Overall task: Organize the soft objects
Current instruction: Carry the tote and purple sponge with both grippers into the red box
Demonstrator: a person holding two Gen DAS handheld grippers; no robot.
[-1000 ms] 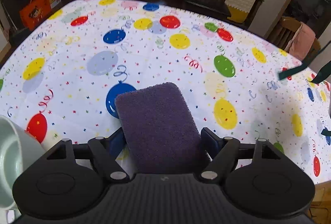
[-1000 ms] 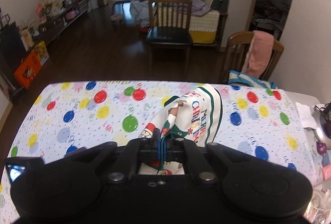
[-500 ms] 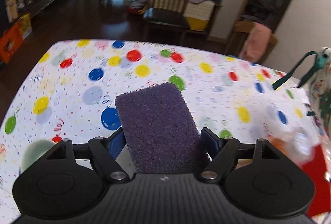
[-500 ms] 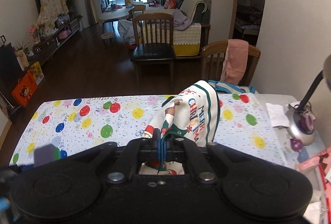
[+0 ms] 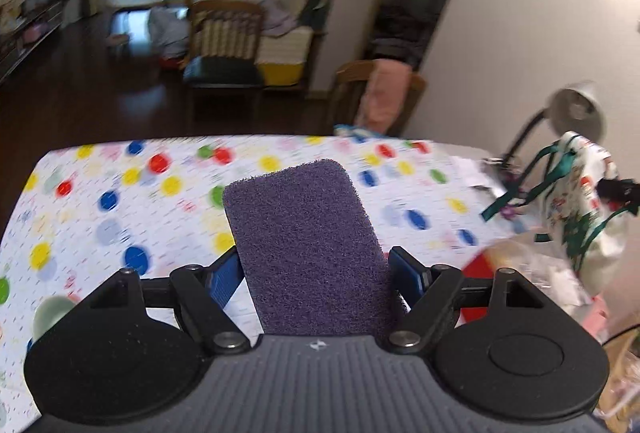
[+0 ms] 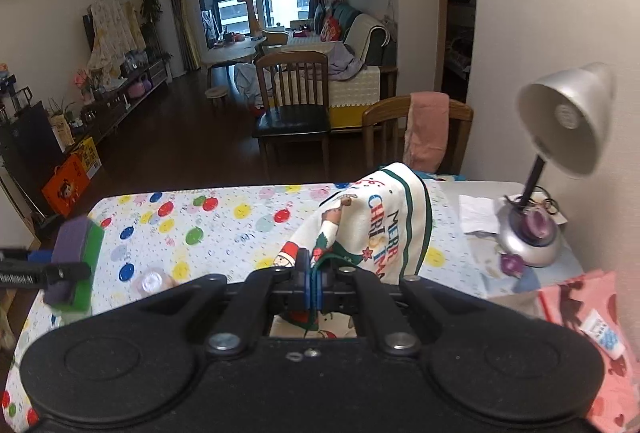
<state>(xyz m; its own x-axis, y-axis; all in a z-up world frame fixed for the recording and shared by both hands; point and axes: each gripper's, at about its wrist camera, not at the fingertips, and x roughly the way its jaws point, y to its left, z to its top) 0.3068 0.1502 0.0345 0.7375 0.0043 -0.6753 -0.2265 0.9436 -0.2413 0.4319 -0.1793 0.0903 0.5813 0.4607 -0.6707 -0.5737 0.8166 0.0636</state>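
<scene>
Left gripper (image 5: 316, 273): blue pads set wide, clamped on the two long edges of a sponge (image 5: 306, 249). Sponge: purple scouring face up in the left wrist view; the right wrist view shows a green body under the purple layer. Held in the air above the table (image 5: 120, 217), its far end pointing away over the cloth.

Right gripper (image 6: 310, 279): jaws fully closed, pinching a fold of a bag (image 6: 372, 229). Bag: cream fabric, green trim, Santa print, lettering "MERRY CHRISTMAS"; green drawstrings trail from it in the left wrist view. It hangs lifted over the right part of the table, bunched above the pads.

Table: white cloth printed with coloured balloons and confetti. Near left edge, a pale green round item, blurred, possibly a bowl (image 5: 52, 311). A small clear round object (image 6: 152, 281) lies on the cloth in front of the right gripper.

Right end of table: silver desk lamp (image 6: 568, 113) with purple-topped base, white paper beside it, pink printed bag (image 6: 592, 317) at the near right corner.

Beyond the table: two wooden chairs, the right one draped with a pink towel (image 6: 426, 131); a sofa and window farther back.
</scene>
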